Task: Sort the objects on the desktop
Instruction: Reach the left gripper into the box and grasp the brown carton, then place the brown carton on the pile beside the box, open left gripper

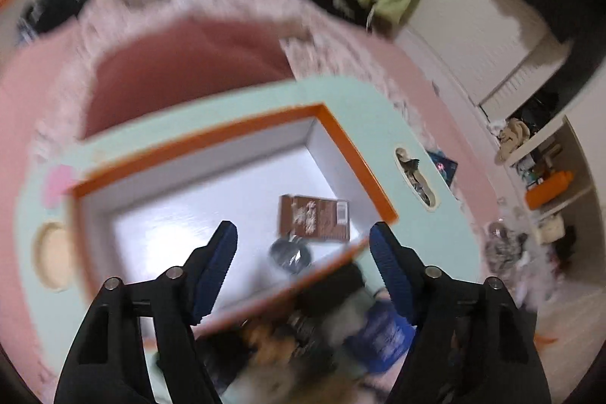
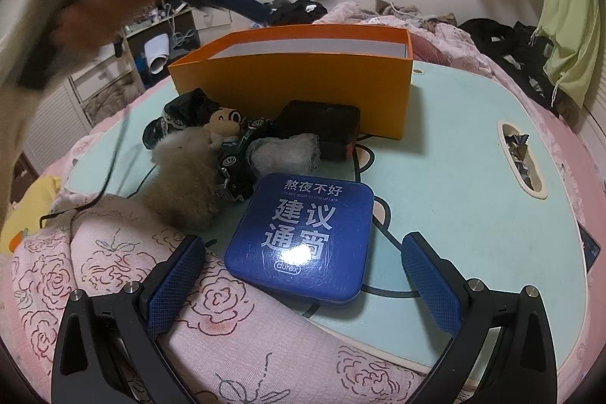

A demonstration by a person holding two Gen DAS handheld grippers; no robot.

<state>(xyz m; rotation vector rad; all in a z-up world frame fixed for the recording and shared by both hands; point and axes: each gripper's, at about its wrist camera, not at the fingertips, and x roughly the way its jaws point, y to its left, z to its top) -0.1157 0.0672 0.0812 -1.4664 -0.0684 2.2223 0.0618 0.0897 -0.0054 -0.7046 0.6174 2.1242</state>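
Left gripper (image 1: pixel 303 248) is being held over the orange box (image 1: pixel 333 124), jaws apart with nothing between them. Inside the box a brown packet (image 1: pixel 314 216) and a dark round item (image 1: pixel 289 254), possibly a pouch given the blur, are lying near its right wall. Right gripper (image 2: pixel 303 264) is being held wide at the near edge of the mint lap table (image 2: pixel 454 146), a blue tin (image 2: pixel 301 233) sitting untouched between the fingers. A plush toy (image 2: pixel 181 169), toy car (image 2: pixel 236 158) and black case (image 2: pixel 322 124) are being left piled before the box's front wall.
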